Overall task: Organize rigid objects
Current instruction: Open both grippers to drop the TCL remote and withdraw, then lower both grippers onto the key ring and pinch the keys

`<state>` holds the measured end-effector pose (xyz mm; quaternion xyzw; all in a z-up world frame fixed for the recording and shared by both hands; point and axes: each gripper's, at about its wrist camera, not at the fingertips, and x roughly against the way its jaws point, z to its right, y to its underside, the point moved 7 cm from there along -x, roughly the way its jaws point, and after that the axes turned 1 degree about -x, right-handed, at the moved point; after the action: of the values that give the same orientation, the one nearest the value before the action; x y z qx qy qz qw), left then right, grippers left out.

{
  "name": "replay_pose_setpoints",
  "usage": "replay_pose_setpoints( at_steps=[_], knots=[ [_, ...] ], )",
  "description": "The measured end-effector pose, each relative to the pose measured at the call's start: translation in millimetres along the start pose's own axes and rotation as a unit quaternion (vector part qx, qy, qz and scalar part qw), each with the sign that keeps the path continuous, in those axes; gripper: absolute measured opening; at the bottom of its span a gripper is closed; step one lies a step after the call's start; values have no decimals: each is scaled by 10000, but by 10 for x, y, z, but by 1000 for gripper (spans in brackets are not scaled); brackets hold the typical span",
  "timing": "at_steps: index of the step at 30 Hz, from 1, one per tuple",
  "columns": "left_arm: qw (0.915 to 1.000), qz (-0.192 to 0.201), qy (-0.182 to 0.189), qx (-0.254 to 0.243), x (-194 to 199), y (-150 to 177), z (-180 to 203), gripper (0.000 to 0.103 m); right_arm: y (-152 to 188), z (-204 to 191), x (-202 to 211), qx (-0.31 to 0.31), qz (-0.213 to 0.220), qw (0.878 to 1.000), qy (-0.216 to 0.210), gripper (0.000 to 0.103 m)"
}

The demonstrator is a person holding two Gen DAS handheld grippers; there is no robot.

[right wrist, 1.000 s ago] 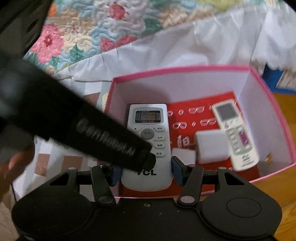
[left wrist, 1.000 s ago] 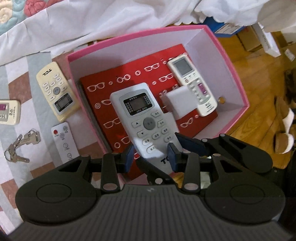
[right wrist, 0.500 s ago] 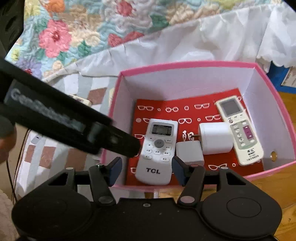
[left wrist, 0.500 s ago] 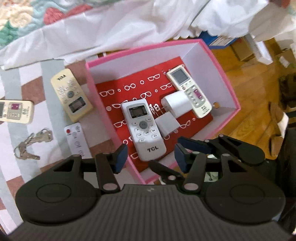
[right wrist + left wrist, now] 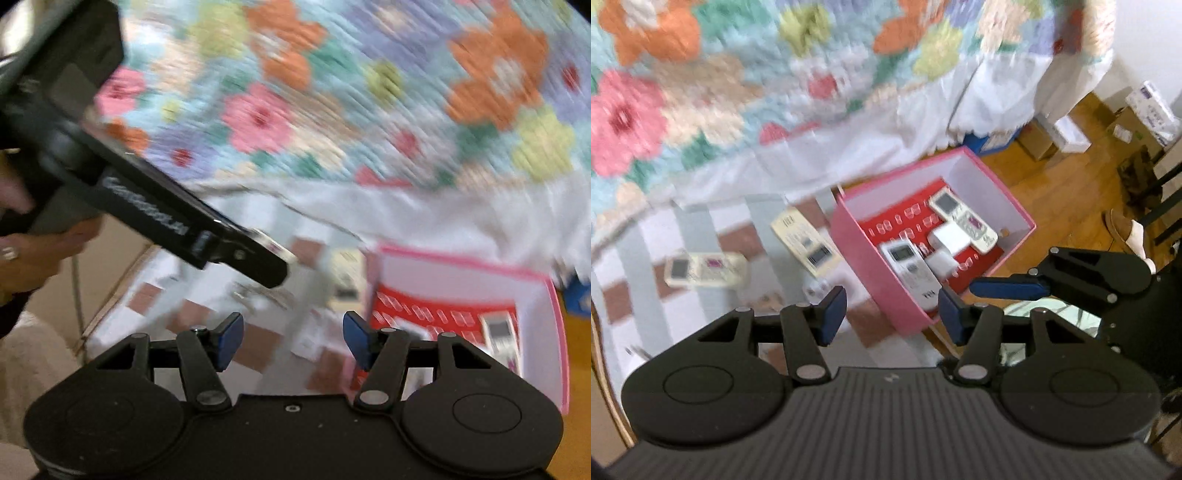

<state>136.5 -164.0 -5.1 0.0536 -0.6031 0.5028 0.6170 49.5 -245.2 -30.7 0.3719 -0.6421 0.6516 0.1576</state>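
Note:
A pink box (image 5: 871,284) with a red glasses-print lining stands on the floor mat. Inside it lie a white TCL remote (image 5: 908,266), a second white remote (image 5: 964,218) and two white charger cubes (image 5: 951,238). My left gripper (image 5: 892,314) hangs open and empty above the box's near corner. My right gripper (image 5: 293,338) is also empty; its jaws are opening, up over the mat to the left of the box (image 5: 443,280). On the mat beside the box lie two cream remotes (image 5: 807,240) (image 5: 705,267) and a small white remote (image 5: 818,290), all blurred.
A flowered quilt (image 5: 738,92) with a white skirt hangs over the bed edge behind the box. Cardboard boxes (image 5: 1071,133) and slippers (image 5: 1126,229) sit on the wooden floor to the right. A hand (image 5: 29,251) holds the left gripper's body (image 5: 147,206).
The white TCL remote, first between the jaws, now lies free in the box. Both grippers have opened wider, risen and drawn back, and both views have tilted up to the quilt.

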Motion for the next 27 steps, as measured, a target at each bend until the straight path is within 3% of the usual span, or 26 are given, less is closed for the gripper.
replay_pose_setpoints(
  at_steps=[2, 5, 9, 19, 27],
  knots=[
    [9997, 186, -168, -37, 182, 55, -147, 54, -77, -167, -4, 204, 220, 9993, -202, 82],
    [9988, 320, -357, 85, 335, 136, -372, 54, -162, -354, -112, 329, 310, 9981, -427, 82],
    [9973, 391, -460, 415, 363, 290, -716, 58, -185, -504, -421, 342, 119, 9971, -670, 87],
    [9907, 226, -589, 1203, -247, 767, -1490, 63, 13, -662, -1455, 529, -660, 9917, -971, 86],
    [9839, 253, -653, 1646, -810, 1142, -1999, 63, 287, -766, -2163, 880, -780, 9894, -852, 79]
  ],
)
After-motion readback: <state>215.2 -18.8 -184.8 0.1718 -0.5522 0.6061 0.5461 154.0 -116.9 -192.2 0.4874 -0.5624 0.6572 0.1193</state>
